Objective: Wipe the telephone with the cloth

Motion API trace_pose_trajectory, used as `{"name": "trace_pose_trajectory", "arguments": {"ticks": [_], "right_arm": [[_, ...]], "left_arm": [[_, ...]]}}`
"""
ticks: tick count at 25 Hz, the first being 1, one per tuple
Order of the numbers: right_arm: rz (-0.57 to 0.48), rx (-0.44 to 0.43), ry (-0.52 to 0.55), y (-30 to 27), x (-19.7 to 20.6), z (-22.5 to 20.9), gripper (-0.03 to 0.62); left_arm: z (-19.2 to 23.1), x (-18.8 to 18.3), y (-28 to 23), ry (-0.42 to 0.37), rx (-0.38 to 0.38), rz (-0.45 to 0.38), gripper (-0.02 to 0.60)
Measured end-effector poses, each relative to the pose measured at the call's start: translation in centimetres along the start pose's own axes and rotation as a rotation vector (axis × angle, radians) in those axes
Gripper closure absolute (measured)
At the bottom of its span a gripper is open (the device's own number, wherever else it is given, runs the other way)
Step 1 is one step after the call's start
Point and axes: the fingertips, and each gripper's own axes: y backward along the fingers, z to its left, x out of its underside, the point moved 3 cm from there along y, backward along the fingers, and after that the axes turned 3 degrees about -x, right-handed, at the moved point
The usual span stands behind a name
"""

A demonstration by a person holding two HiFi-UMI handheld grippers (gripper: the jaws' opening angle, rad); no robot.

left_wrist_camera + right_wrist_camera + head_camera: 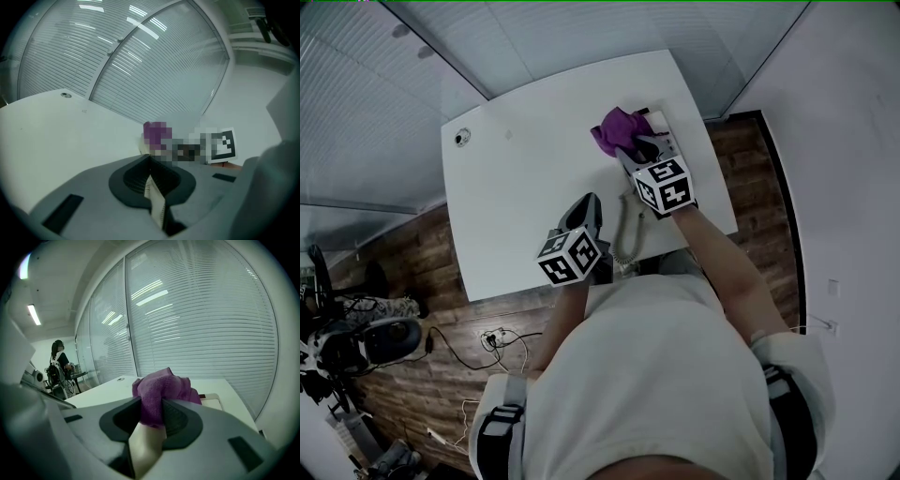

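Observation:
The purple cloth [616, 130] is bunched up over the left part of the white telephone [664, 125] at the table's far right. My right gripper [631, 151] is shut on the cloth [161, 390], which bulges out past its jaws; the phone's pale edge [213, 402] shows behind it. A coiled cord [627, 232] runs from the phone toward the near edge. My left gripper [585, 210] hovers near the table's front edge, left of the cord, shut with nothing in it [151, 174]. From there the cloth [153, 132] appears ahead, partly blurred.
The white table [525, 187] has a round cable grommet [462, 137] at its far left corner. Glass walls with blinds stand behind and left of it. Cables and equipment lie on the wood floor [487, 337]. A person [58, 357] stands far off.

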Motion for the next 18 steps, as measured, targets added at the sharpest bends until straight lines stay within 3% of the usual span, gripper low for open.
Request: {"name": "trace_pose_trajectory", "arguments": {"ticks": [18], "right_arm": [[0.0,0.009,-0.025,4.6,3.9,1.8,0.459]], "left_arm": [[-1.2,1.0,1.8,-0.027,0.02,-0.008,0.56]]}}
